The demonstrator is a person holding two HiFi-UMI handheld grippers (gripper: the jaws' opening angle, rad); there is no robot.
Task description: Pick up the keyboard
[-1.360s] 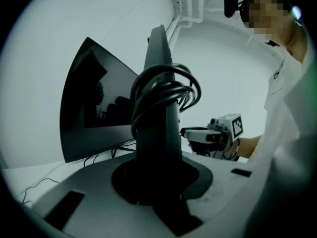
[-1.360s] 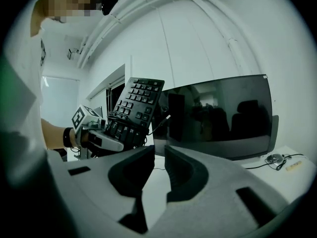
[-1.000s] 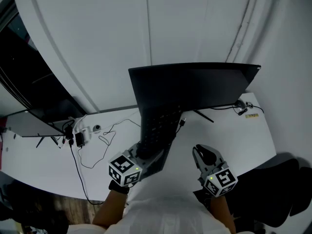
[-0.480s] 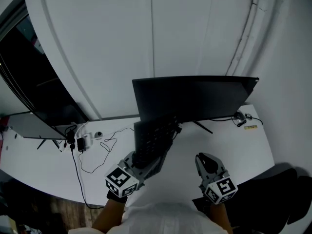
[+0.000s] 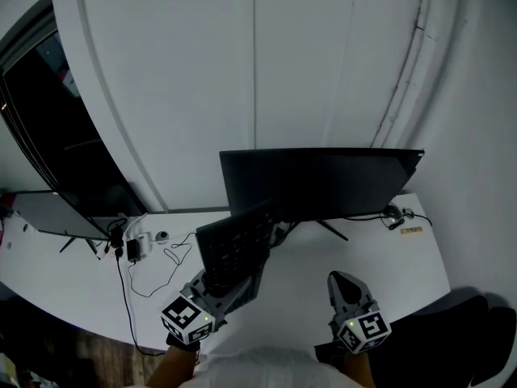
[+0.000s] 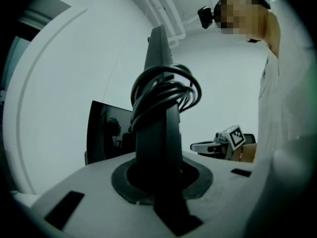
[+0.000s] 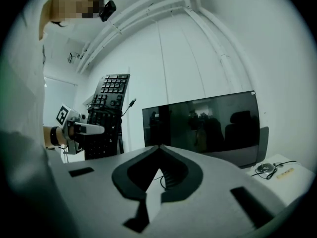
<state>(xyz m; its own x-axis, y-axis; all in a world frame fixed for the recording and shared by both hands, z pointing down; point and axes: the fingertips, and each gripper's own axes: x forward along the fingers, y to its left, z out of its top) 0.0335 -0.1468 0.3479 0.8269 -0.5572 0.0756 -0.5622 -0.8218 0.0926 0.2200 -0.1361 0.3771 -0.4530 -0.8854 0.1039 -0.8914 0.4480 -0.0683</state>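
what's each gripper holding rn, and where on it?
Left gripper grips the keyboard near its lower end, the board standing edge-on between the jaws with its cable coiled around it. Right gripper is shut on nothing.

Keyboard [image 5: 234, 245]: black, full-size, with number pad; keys dark, rows visible in right gripper view. Stands on end, nearly upright, slightly tilted, key side toward person's right. Lower end clamped between jaws of left gripper [image 5: 218, 281], held up over white desk [image 5: 307, 273]. Upper end in front of lower left corner of dark monitor [image 5: 323, 180]. Black cable [image 6: 166, 90] wound in loops round body; plug [image 7: 132, 102] sticks out free near top.
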